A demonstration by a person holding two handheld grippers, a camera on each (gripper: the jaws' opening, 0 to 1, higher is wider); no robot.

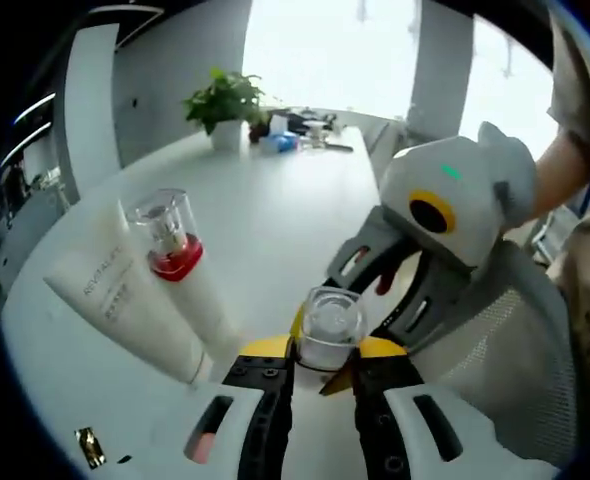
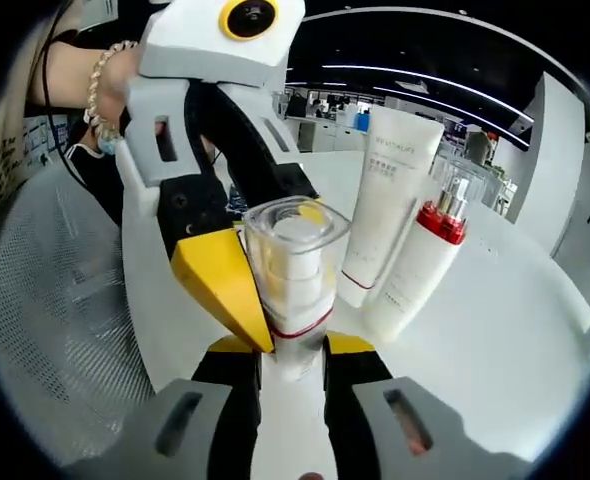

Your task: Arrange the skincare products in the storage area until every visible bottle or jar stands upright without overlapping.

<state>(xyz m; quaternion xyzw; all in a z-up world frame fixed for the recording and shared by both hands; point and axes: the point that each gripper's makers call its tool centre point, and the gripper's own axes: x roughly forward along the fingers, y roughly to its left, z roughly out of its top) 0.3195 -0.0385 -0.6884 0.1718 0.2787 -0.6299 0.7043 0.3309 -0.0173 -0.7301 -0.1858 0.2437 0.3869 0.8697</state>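
Both grippers close on the same small bottle over a white table. In the left gripper view, the left gripper (image 1: pixel 320 375) has its yellow-tipped jaws pressed against either side of the bottle (image 1: pixel 329 328), seen from above by its clear square cap. The right gripper (image 1: pixel 400 290) reaches in from the right of that view, its grey body and black jaws angled down to the same bottle, a person's arm behind it.

In the right gripper view, the right gripper (image 2: pixel 293 360) holds the bottle (image 2: pixel 293 280) low on its white body, just beneath a thin red band, with the clear cap standing up above the jaws. The left gripper (image 2: pixel 220 285) comes down from the top left, one yellow pad flat against the bottle's side; the hand (image 2: pixel 115 85) holding it wears a bead bracelet.

Just beyond the held bottle stand two more products, touching each other: a white tube (image 2: pixel 390 200) with printed lettering and a white pump bottle (image 2: pixel 425 255) with a red collar and clear cap. The left gripper view shows the same tube (image 1: pixel 125 305) and pump bottle (image 1: pixel 180 275) side by side, both upright on the table (image 1: pixel 275 200).

A grey mesh chair (image 2: pixel 45 320) sits at the table's edge. At the table's far end stands a potted plant (image 1: pixel 225 105) beside a small cluster of items too distant to identify.
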